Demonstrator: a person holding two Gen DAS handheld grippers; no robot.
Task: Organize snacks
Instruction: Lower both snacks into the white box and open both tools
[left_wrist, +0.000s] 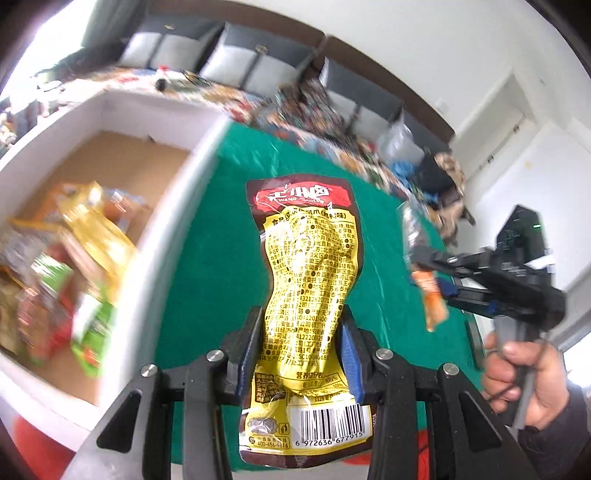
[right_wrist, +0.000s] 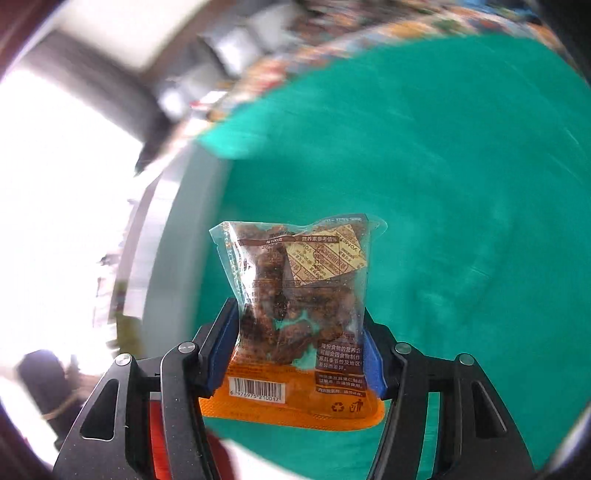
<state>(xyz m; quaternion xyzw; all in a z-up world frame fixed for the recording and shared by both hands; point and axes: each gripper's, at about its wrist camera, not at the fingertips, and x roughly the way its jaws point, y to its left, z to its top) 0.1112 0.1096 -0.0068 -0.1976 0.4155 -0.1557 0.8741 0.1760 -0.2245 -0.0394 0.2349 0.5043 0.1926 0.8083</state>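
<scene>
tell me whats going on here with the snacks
A person is sorting snack packets with a handheld gripper in each hand. The left gripper is shut on a yellow packet, held above the green cloth. The right gripper is shut on a clear packet of brown pieces with an orange base. A white box beside the cloth already holds several packets.

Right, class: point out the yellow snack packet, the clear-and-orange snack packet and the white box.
yellow snack packet (left_wrist: 308, 280), left wrist view, printed yellow middle.
clear-and-orange snack packet (right_wrist: 295, 291), right wrist view, clear middle with brown pieces.
white box (left_wrist: 168, 236), left wrist view, near white wall.
</scene>
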